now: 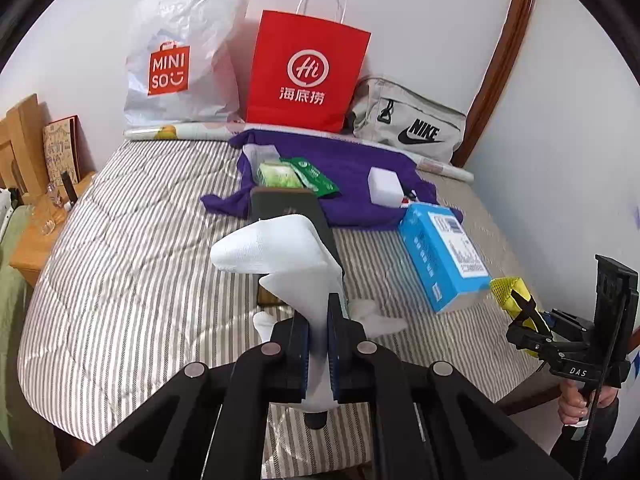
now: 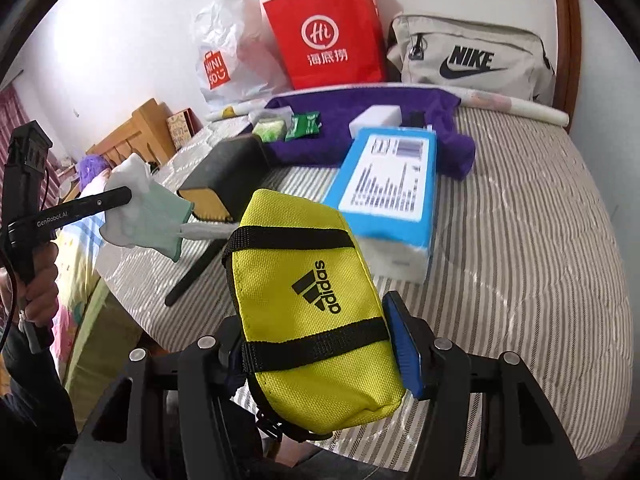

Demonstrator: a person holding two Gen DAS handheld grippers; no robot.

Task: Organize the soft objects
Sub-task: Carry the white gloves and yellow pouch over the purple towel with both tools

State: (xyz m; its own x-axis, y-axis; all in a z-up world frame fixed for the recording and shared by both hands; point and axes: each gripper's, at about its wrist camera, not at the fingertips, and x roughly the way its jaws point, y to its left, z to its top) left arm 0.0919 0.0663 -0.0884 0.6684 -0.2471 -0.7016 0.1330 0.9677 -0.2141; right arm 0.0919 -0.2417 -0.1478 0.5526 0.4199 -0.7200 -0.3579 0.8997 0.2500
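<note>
My left gripper [image 1: 319, 314] is shut on a white sock [image 1: 272, 248], which hangs lifted above the striped bed [image 1: 140, 240]. From the right wrist view that sock [image 2: 140, 208] droops from the left gripper [image 2: 124, 200] over the bed's left edge. A second white sock [image 1: 378, 318] lies on the quilt just beyond the left fingers. My right gripper [image 2: 320, 344] is shut on a yellow Adidas pouch [image 2: 312, 280] and holds it above the bed. In the left wrist view this pouch [image 1: 506, 286] sticks out of the right gripper [image 1: 520, 312] at the far right.
A blue tissue pack [image 1: 440, 256], a black box [image 1: 288, 208] and a purple cloth [image 1: 344, 168] with green packets and a white block [image 1: 384, 186] lie mid-bed. A red paper bag [image 1: 308, 72], a Miniso bag [image 1: 180, 60] and a Nike bag [image 1: 412, 128] line the wall. A wooden nightstand [image 1: 36, 240] stands left.
</note>
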